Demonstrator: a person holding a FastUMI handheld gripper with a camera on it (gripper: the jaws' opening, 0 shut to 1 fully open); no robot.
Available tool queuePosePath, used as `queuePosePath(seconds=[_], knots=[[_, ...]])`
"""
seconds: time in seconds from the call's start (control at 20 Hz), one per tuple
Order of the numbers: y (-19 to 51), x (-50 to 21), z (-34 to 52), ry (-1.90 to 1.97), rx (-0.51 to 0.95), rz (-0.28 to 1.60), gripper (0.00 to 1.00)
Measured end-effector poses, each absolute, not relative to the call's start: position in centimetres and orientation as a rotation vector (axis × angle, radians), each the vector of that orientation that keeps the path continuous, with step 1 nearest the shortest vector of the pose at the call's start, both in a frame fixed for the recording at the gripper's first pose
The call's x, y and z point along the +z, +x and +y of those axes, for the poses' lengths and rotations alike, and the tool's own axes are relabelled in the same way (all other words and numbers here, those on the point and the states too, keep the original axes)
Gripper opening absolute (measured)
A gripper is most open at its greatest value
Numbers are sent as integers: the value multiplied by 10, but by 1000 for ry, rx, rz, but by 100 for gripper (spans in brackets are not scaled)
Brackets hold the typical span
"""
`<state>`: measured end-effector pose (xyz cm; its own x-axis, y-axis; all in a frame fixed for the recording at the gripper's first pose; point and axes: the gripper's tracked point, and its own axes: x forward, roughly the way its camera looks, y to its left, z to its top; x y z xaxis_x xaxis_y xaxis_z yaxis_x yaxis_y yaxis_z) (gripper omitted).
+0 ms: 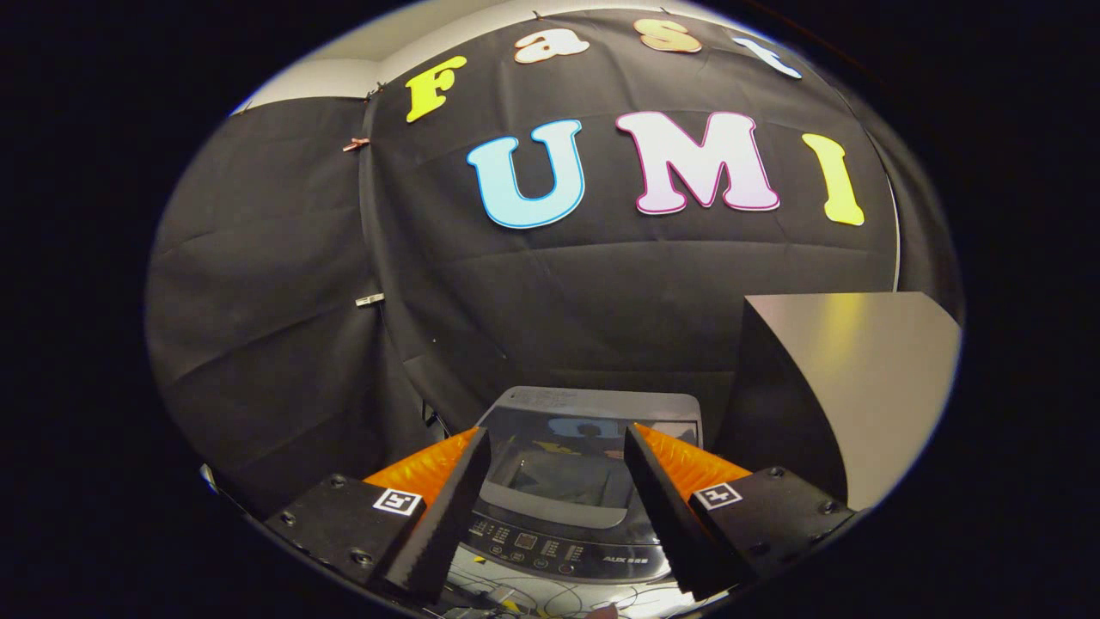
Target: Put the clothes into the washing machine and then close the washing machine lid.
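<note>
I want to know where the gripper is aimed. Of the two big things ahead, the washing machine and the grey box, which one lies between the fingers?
The washing machine, lid down, seen between the open gripper fingers. The grey box stands beside it, off to the side.

You've got a grey box (868, 378) against the black cloth wall (284, 327), with loose cables (533, 597) on the floor.

Black cloth wall (284, 344) hangs all the way round the booth, creased and folded, two panels meeting at a seam pinned with small clips (356, 144). Above the cloth, a strip of pale plain ceiling (318, 77) peeks through. Off to the right stands a tall dark box-like cabinet (773, 404), its smooth grey flat top (859, 378) catching a soft yellowish glare of light.
</note>
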<state>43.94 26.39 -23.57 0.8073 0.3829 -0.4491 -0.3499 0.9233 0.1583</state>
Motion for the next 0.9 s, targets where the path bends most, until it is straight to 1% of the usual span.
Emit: queuePosePath(seconds=[0.3, 0.9], knots=[[445, -218, 247, 73, 359, 450, 99], [442, -213, 258, 48, 371, 432, 99]])
